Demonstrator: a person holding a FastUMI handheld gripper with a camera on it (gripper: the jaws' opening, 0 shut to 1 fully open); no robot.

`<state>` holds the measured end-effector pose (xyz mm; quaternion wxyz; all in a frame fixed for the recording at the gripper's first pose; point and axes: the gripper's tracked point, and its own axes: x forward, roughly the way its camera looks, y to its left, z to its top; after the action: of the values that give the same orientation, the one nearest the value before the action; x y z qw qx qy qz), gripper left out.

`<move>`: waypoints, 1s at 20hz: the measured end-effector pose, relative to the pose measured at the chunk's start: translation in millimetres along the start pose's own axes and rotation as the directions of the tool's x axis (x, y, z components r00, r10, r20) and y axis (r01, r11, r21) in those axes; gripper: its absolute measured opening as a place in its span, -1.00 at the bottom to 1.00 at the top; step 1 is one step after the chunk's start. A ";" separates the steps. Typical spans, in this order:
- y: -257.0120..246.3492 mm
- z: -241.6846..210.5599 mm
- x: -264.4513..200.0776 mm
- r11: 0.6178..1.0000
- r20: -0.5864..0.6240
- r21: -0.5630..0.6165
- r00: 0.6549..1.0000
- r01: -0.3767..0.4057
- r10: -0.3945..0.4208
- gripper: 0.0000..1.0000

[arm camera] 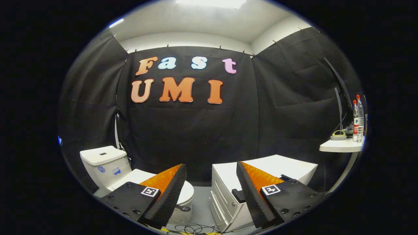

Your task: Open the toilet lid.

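Note:
A white toilet stands low against the booth wall, its tank (104,164) upright and its lid (137,177) lying flat and closed over the bowl (186,195). My gripper (210,176) hovers above and short of it, open wide with nothing between the fingers. The nearer finger (166,192) covers the middle of the lid; the bowl's front edge peeks out beside it. The other finger (253,192) overlaps the drawer cabinet.
A white drawer cabinet (228,192) stands next to the toilet, beyond the fingers. A small white shelf (341,145) on the side wall carries two water bottles (358,119) and a roll of tape. Loose cables (192,228) lie on the grey floor between toilet and cabinet.

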<state>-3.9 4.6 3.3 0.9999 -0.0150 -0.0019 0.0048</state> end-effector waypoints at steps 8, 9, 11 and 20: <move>32.6 25.8 15.6 0.999 0.058 0.031 0.998 0.018 -0.020 0.97; 50.2 20.0 24.5 0.999 0.051 0.052 0.999 -0.002 -0.001 0.97; 79.1 11.2 43.6 0.996 0.051 0.081 0.998 -0.026 0.022 0.98; 107.1 -87.7 110.0 0.903 -0.025 0.424 0.997 0.072 -0.068 0.97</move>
<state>105.5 110.1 -87.1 0.9787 0.2030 0.0032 -0.0311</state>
